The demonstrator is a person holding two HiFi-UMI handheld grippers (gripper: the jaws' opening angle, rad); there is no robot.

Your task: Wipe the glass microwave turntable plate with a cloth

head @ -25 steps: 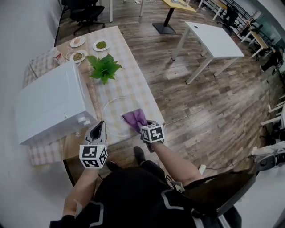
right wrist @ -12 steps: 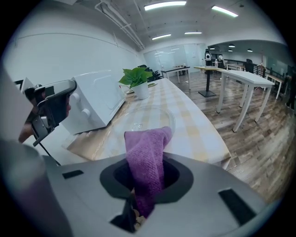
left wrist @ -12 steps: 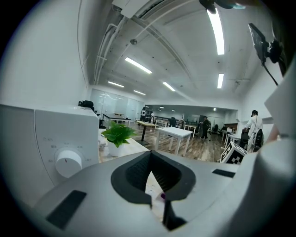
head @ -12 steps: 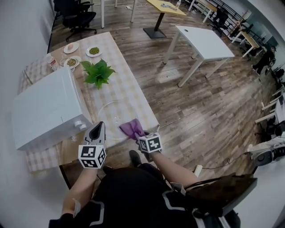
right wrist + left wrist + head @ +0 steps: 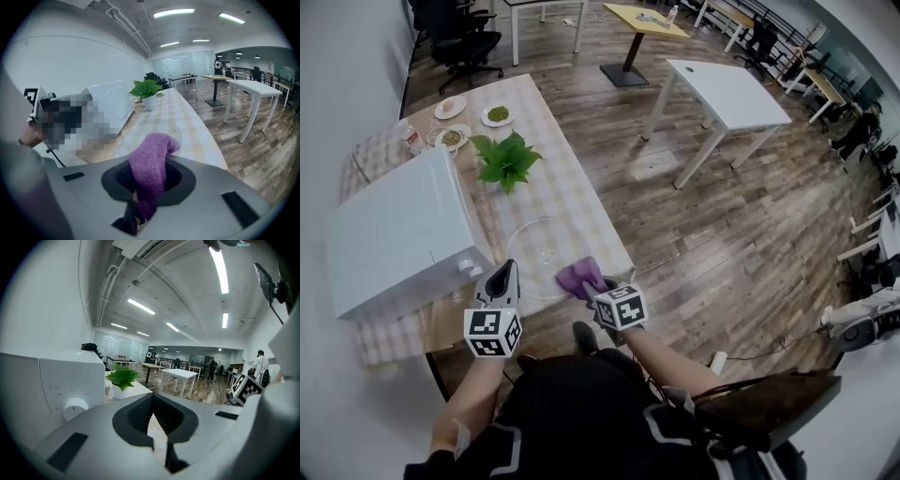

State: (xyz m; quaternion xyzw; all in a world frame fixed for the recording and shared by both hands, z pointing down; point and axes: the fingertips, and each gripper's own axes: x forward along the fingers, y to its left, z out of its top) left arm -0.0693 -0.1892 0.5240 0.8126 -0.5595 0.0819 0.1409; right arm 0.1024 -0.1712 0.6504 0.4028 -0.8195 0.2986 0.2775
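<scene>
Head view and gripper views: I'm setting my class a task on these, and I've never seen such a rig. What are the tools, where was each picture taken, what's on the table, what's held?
No robot: a person holds a two-jaw gripper in each hand; the patterned cubes belong to them. One picture looks down from the person's head; the other two look along each gripper's jaws. On the table stand a white microwave, a potted plant, small dishes and a glass plate. The right gripper clamps a purple cloth at the plate's near edge; the left gripper is shut, empty.
</scene>
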